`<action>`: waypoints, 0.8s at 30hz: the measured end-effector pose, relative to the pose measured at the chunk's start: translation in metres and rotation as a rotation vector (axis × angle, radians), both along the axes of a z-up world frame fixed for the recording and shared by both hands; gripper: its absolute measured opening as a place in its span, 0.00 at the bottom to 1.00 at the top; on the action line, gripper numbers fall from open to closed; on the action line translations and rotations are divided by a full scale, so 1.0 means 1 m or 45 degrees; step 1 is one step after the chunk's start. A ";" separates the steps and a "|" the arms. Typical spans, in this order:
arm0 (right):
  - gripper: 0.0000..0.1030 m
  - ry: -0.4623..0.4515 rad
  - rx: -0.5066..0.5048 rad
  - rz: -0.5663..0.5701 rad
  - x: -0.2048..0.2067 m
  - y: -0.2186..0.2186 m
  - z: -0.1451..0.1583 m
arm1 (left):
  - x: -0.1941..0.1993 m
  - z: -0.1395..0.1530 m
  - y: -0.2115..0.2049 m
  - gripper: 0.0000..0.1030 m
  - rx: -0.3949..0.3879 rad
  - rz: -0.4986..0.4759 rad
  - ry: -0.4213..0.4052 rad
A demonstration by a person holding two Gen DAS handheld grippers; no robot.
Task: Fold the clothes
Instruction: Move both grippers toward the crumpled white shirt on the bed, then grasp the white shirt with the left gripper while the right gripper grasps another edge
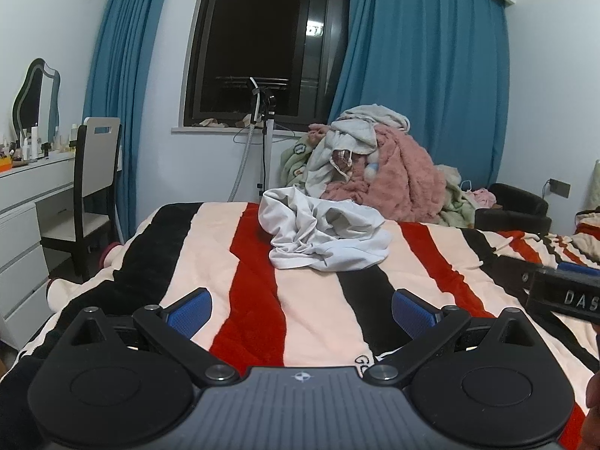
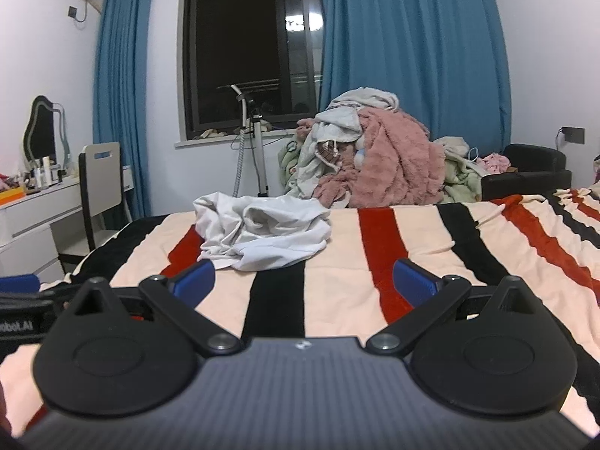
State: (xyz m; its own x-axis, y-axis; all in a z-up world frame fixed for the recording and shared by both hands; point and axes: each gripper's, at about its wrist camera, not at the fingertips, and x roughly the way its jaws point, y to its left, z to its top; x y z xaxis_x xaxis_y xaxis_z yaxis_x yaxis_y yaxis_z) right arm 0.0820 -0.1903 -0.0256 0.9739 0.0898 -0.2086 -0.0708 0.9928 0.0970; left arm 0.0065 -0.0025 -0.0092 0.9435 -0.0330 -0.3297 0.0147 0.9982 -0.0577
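A crumpled white garment (image 1: pixel 324 234) lies in a heap on the striped bed blanket (image 1: pixel 210 262); it also shows in the right wrist view (image 2: pixel 262 230). My left gripper (image 1: pixel 302 305) is open and empty, low over the blanket, well short of the garment. My right gripper (image 2: pixel 303 275) is open and empty, also short of the garment, which lies ahead to its left. The right gripper's body (image 1: pixel 562 294) shows at the right edge of the left wrist view, and the left gripper's body (image 2: pixel 22 307) at the left edge of the right wrist view.
A pile of pink, green and grey clothes and blankets (image 1: pixel 378 165) rises behind the bed. A white dresser (image 1: pixel 26 202) with a mirror and a chair (image 1: pixel 93 187) stand at left. A garment steamer stand (image 1: pixel 262 142) stands under the dark window. A black seat (image 2: pixel 532 168) is at right.
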 end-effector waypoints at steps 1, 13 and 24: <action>1.00 -0.013 0.011 -0.001 -0.001 0.000 0.003 | 0.000 0.000 -0.001 1.00 0.006 0.003 0.002; 1.00 -0.141 0.144 -0.009 0.026 -0.005 0.101 | 0.025 0.018 -0.006 1.00 -0.068 0.053 0.092; 1.00 -0.033 0.169 -0.069 0.077 -0.058 0.082 | 0.177 -0.007 -0.027 1.00 0.004 0.019 0.271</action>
